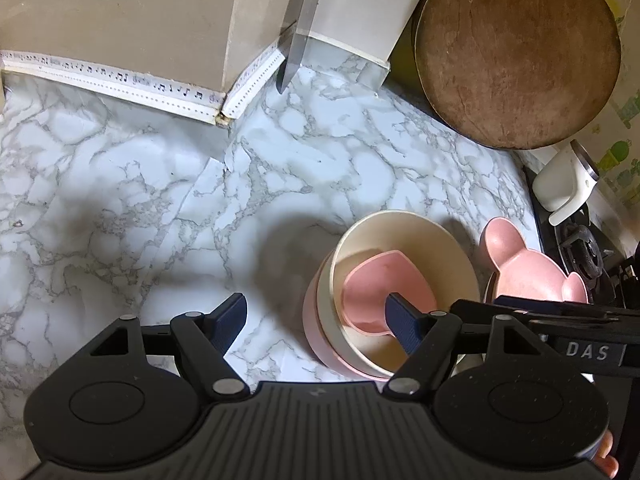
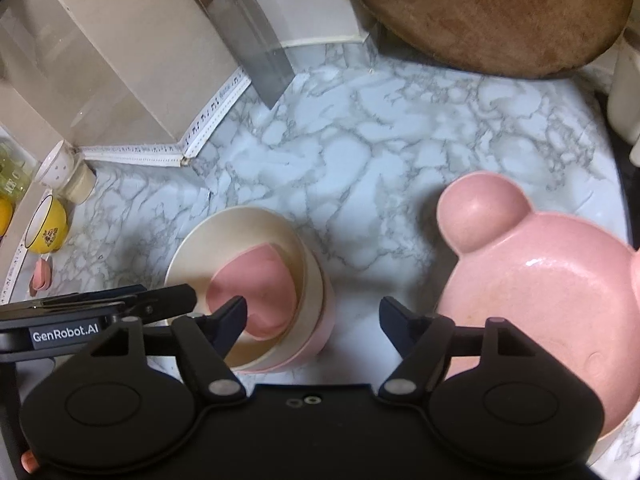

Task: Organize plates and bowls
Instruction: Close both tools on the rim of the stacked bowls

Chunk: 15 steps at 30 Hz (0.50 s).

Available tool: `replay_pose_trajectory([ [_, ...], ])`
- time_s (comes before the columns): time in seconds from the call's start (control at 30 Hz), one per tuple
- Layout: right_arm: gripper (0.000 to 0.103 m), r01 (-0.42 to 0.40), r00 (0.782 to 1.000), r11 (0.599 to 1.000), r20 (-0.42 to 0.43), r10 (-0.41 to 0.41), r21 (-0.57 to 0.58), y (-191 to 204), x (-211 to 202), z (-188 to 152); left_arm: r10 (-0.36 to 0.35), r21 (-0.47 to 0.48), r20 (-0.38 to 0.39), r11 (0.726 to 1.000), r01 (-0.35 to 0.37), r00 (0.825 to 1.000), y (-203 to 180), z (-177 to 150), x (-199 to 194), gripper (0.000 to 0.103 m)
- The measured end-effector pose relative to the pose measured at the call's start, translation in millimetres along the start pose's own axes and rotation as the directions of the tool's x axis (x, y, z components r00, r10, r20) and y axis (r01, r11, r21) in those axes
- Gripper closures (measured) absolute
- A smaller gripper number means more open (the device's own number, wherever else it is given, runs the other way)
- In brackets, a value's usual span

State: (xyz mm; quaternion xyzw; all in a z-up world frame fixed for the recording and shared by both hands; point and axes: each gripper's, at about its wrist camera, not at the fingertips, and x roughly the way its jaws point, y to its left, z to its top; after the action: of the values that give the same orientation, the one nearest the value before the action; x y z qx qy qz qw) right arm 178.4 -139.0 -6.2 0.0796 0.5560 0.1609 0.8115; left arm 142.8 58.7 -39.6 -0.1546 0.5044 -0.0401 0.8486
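Your right gripper [image 2: 312, 320], jaws open and empty, hangs between the stacked bowls [image 2: 240, 280] and bear-shaped plate [image 2: 540, 280], plate nearer its right finger.

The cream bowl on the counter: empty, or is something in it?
Not empty. The cream bowl holds a pink heart-shaped dish lying tilted inside it, and itself sits nested in a pink bowl.

In the right wrist view the pink bear-shaped plate [image 2: 552, 288] is cut off by the edge at three o'clock, and its lower rim is hidden behind the gripper body. The brown round board [image 2: 488, 12] is cropped at twelve o'clock. In the left wrist view the near side of the stacked bowls [image 1: 384, 344] is covered by one finger [image 1: 404, 320].
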Motion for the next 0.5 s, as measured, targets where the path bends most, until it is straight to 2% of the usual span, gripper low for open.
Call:
replay_pose_trajectory([
  [0.07, 0.042, -0.008, 1.0, 1.0, -0.016, 0.008, -0.003, 1, 4, 0, -0.01, 0.0, -0.007, 1.0, 0.01, 1.0, -1, -1, 3, 0.029],
  [0.1, 0.043, -0.013, 1.0, 1.0, -0.022, 0.013, -0.005, 2, 5, -1, -0.013, 0.001, -0.011, 1.0, 0.013, 1.0, -1, -1, 4, 0.033],
  [0.2, 0.046, -0.023, 0.999, 1.0, -0.03, 0.022, -0.016, 6, 8, -1, -0.03, -0.005, -0.019, 1.0, 0.03, 0.999, -3, -1, 7, 0.035],
  [0.27, 0.049, -0.026, 0.999, 0.999, -0.036, 0.025, -0.024, 8, 9, -1, -0.039, -0.005, -0.023, 0.999, 0.039, 0.999, -4, -1, 8, 0.042],
  [0.5, 0.053, -0.033, 0.998, 0.999, -0.052, 0.032, -0.022, 10, 17, 2, -0.06, -0.03, -0.045, 0.998, 0.059, 0.997, -3, 3, 17, 0.054],
])
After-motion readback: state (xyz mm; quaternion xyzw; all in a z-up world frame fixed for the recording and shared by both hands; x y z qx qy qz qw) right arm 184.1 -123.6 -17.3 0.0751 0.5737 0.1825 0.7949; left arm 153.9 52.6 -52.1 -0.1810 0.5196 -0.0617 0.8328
